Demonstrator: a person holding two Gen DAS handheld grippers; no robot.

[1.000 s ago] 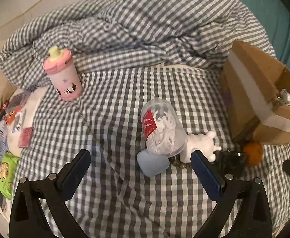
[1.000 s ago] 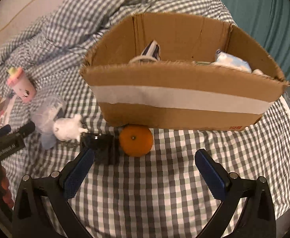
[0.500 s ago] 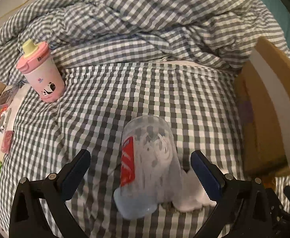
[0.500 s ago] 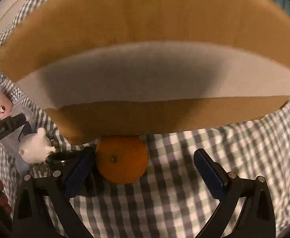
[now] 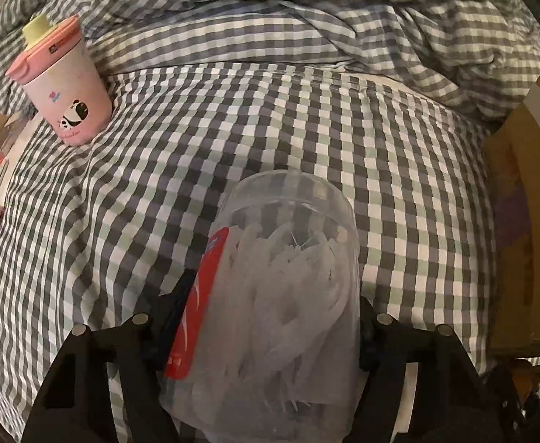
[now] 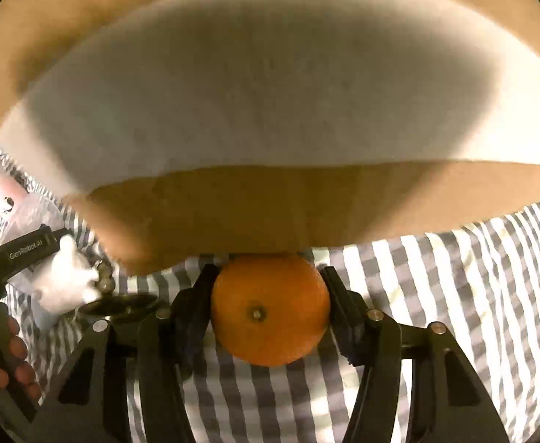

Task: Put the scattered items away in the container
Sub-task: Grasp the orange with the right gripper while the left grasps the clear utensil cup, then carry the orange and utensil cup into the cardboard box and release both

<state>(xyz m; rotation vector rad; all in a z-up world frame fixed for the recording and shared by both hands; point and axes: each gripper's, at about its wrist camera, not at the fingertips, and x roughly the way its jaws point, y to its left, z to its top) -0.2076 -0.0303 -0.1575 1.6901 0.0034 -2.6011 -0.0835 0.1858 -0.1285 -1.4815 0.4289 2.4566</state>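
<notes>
Both grippers had closed in since earlier: left gripper (image 5: 270,317) clamped the clear jar (image 5: 270,295) lying on the bed (image 5: 307,129), right gripper (image 6: 268,302) pinched the orange (image 6: 270,310) against the cardboard box (image 6: 270,203); best to lift straight up, clearing the box wall before release.
</notes>
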